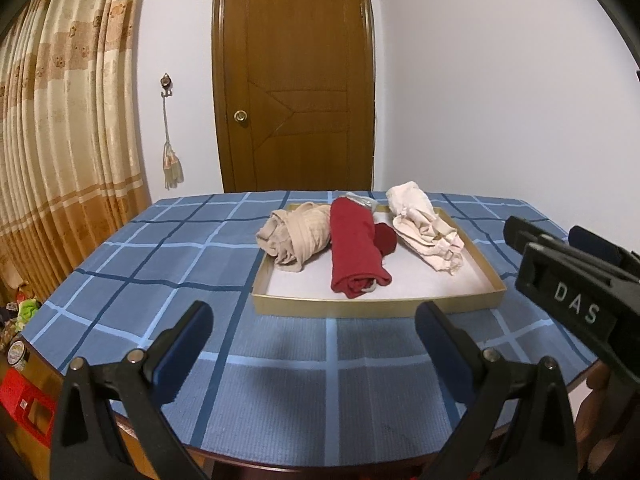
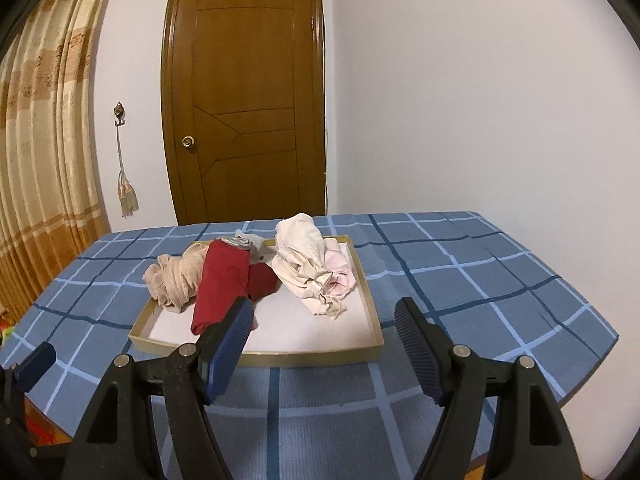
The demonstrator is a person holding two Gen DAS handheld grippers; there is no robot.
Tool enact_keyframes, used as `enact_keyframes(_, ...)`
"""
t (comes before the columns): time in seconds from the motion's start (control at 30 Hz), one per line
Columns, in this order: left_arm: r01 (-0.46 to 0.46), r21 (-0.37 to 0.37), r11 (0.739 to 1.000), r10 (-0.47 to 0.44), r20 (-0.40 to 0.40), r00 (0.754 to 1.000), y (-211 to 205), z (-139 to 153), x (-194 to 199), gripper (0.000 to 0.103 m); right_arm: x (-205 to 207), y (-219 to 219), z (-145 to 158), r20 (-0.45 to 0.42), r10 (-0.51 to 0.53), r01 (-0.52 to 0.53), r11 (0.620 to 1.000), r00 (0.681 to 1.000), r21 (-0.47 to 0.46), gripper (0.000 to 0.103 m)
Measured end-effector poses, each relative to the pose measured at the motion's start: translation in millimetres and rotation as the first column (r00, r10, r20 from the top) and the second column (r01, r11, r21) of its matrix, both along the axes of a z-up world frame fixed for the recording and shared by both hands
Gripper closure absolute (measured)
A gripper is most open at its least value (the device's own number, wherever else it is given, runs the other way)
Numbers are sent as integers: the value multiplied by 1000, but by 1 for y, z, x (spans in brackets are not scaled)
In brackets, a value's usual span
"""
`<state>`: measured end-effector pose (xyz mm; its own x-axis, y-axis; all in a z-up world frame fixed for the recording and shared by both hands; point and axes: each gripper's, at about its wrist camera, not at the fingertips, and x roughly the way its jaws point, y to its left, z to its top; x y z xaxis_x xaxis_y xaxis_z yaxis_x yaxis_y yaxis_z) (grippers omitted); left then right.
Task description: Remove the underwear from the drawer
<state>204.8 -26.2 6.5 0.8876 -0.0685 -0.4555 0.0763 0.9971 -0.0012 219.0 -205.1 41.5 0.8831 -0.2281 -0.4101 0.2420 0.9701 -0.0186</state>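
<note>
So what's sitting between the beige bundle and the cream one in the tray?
The rolled red underwear lies between the beige bundle and the cream bundle, touching the beige one. Both wrist views show it, inside the gold-rimmed tray.

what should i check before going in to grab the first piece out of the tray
1. Left gripper open and empty: ok.
2. Right gripper open and empty: ok.
3. Garments in the gold tray: ok. Beige roll, red roll and cream bundle all lie inside.
4. Pieces apart enough to grip singly: not ok. The beige and red rolls touch; the cream bundle lies apart.
5. Nothing between the grippers and the tray: ok, only the blue checked cloth.
6. Something grey behind the red roll: cannot tell what.
</note>
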Motion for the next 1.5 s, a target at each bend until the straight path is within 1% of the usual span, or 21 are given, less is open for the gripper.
enact_keyframes(0.4, 9, -6, 1000, -9, 2, 1000, 8, 0, -26, 1, -34, 10, 0, -1, -3, 3, 1000, 1000, -11, 28)
enact_keyframes(0.77, 23, -2, 1000, -23, -4, 1000, 11, -1, -49, 1, -62, 17, -6, -29, 8, -8, 1000, 1000, -9, 28)
enact_keyframes(1.13, 34, 15, 999, -34, 9, 999, 13, 0, -70, 1, -88, 23, -11, -51, 20, -20, 1000, 999, -6, 28)
enact_keyframes(1.27, 42, 30, 999, -42, 6, 999, 11, -3, -78, 1, -97, 23, -15, -64, 30, -30, 1000, 998, 8, 28)
enact_keyframes(1.5, 47, 52, 998, -45, -27, 999, 16, -18, -93, 1, -114, 20, -30, -99, 55, -53, 998, 994, 29, 28)
